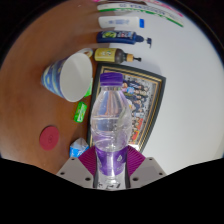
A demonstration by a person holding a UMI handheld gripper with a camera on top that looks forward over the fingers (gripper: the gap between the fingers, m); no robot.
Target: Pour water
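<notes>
Between the two fingers of the hand-held gripper (109, 172), a clear plastic water bottle (108, 125) stands upright, and both purple pads (93, 160) appear to press against its lower body, so the grip looks clamped on it. Holding it low and vertical keeps the water settled until the tilt; the purple cap (111, 80) looks to be in place, which would have to come off before anything pours, though the neck is small and I cannot be sure.

Just beyond the bottle, to its left, a white paper cup (68, 75) lies tipped on its side on the brown counter (30, 100), mouth facing the bottle. As it lies, it could not take water. Beside it sits a small green object (81, 111), too small to identify. Behind the bottle lies a framed picture (143, 100), partly hidden by the bottle. A round red disc (50, 137) rests on the counter nearer the fingers.

Farther off are a dark tube with a yellow label (112, 55) and a white box (122, 22), their printing unreadable.
</notes>
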